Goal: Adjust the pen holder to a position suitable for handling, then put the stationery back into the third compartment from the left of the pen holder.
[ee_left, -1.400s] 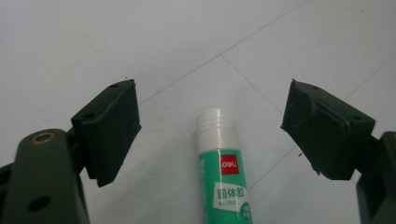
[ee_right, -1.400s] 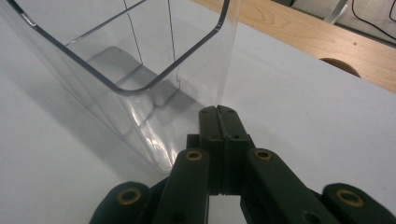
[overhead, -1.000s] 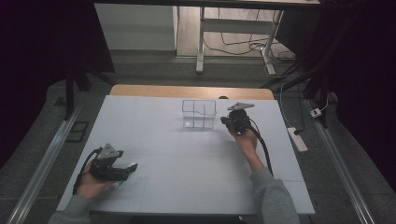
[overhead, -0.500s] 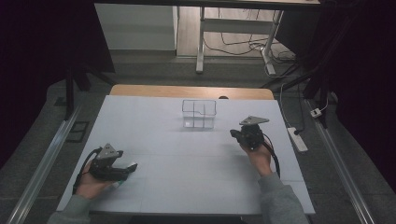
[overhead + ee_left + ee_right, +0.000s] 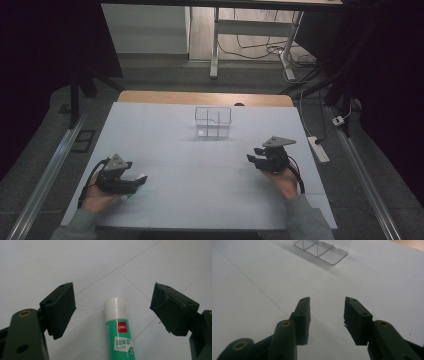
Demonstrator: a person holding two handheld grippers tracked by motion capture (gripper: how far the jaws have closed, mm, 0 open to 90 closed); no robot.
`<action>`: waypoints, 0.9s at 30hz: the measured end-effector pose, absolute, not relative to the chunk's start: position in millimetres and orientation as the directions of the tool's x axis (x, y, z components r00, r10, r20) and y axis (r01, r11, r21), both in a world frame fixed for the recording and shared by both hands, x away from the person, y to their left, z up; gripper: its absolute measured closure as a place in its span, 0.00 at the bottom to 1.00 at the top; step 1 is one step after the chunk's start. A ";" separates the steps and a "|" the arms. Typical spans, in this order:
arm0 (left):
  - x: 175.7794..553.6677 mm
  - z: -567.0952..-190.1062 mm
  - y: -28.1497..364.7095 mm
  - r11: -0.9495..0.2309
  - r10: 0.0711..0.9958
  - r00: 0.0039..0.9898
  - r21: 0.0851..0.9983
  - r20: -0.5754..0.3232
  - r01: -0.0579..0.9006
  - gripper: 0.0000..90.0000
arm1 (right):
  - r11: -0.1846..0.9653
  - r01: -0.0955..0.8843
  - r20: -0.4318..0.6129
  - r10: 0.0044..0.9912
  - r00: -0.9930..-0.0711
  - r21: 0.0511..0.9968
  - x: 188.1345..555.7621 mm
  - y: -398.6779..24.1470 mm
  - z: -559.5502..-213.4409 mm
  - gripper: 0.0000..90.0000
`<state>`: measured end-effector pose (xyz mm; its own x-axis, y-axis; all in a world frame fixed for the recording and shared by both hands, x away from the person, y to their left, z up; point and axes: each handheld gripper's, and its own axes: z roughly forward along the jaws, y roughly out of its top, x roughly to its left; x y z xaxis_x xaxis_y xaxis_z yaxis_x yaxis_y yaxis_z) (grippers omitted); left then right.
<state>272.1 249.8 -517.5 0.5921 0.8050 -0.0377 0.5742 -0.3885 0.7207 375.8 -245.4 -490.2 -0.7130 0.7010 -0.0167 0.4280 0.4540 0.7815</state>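
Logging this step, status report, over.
Left gripper open, glue stick lying between its jaws, untouched. Right gripper empty, jaws just opening. Clear box beyond, nothing in the way.

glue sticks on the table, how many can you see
1. The glue stick lies flat on the white table at its near left, between the open jaws of the left tool, untouched. The clear box at the far side looks empty.

Looking down and forward from high above the white paper-covered table (image 5: 200,200). Riding low and close over that sheet (image 5: 50,265) between black jaws in both gripper views. Shared by high and right gripper views: clear plastic divided box (image 5: 213,121) (image 5: 322,250), top centre of the frame.
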 end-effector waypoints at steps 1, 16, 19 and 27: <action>272.3 -517.7 249.6 -0.390 0.804 0.593 0.720 -0.038 0.574 0.22 | 0.454 0.426 -0.018 0.700 -0.714 0.783 373.0 -246.8 -490.5 0.58; 283.5 -512.8 245.7 -0.417 0.781 0.623 0.707 -0.043 0.571 0.23 | 0.439 0.419 -0.007 0.697 -0.717 0.795 341.0 -268.5 -495.5 0.47; 285.2 -507.0 244.6 -0.436 0.768 0.638 0.694 -0.045 0.573 0.24 | 0.445 0.420 -0.008 0.694 -0.720 0.791 338.8 -269.5 -496.3 0.46; 291.0 -490.1 240.2 -0.494 0.748 0.663 0.637 -0.036 0.592 0.27 | 0.447 0.414 -0.013 0.691 -0.722 0.793 337.0 -270.6 -496.7 0.46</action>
<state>291.0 240.2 -490.1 0.6627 0.7480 -0.0362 0.5921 -0.4937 0.6369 337.0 -270.6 -496.7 -0.7223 0.6914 -0.0128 0.4136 0.4468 0.7933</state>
